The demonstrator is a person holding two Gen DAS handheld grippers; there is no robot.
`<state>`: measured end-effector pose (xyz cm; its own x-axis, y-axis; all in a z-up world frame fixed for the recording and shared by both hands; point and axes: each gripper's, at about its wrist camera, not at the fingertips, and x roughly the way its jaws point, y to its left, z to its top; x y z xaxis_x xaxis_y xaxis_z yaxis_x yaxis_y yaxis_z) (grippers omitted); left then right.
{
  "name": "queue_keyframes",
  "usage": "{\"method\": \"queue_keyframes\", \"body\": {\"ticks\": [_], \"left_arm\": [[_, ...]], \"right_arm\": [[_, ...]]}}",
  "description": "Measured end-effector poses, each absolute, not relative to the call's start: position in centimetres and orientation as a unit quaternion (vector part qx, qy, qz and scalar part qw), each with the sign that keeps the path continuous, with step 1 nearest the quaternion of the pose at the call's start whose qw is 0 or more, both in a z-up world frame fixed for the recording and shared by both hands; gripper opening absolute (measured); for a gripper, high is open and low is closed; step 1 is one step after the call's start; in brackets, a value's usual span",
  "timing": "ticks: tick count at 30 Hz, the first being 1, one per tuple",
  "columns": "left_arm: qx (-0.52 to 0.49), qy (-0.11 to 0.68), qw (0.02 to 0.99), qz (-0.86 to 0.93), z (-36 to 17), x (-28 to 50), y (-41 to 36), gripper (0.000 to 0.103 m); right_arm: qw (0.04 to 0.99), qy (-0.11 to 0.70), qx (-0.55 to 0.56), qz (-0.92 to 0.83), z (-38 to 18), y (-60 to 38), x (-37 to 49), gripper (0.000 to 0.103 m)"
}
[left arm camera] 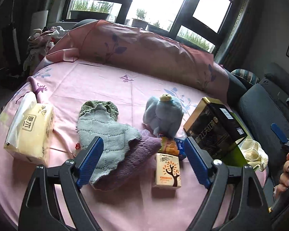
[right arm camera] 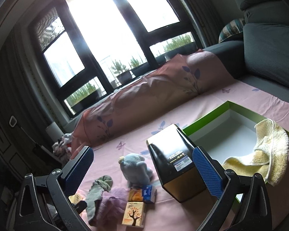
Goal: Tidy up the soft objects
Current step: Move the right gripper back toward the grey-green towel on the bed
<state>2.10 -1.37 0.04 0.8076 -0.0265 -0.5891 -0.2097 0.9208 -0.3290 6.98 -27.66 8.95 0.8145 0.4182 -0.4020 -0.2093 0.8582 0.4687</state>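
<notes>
On the pink bed sheet (left arm camera: 98, 80) lie a grey-green cloth (left arm camera: 104, 132) over a purple towel (left arm camera: 133, 159), a blue plush toy (left arm camera: 163, 113), a large tissue pack (left arm camera: 30, 130), and small tissue packs (left arm camera: 168, 171). My left gripper (left arm camera: 143, 161) is open and empty, low over the cloths. The right view shows the plush (right arm camera: 135, 169), the cloths (right arm camera: 100, 194) and a yellow towel (right arm camera: 260, 154) draped over the rim of a green box (right arm camera: 212, 115). My right gripper (right arm camera: 142, 173) is open and empty above the bed.
A black and gold tin (left arm camera: 215, 127) (right arm camera: 175, 161) stands beside the green box. A long pink pillow (left arm camera: 144, 44) lies at the back below the window. A grey sofa (right arm camera: 269, 53) borders the right. Clothes (left arm camera: 40, 42) are piled at far left.
</notes>
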Motion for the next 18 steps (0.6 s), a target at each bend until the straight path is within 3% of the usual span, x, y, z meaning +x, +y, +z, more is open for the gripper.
{"method": "queue_keyframes", "body": {"ticks": [18], "left_arm": [[-0.232, 0.339, 0.905, 0.106, -3.4, 2.6, 2.8, 0.085]], "right_arm": [[0.888, 0.356, 0.143, 0.253, 5.0, -19.2, 8.6, 0.103]]}}
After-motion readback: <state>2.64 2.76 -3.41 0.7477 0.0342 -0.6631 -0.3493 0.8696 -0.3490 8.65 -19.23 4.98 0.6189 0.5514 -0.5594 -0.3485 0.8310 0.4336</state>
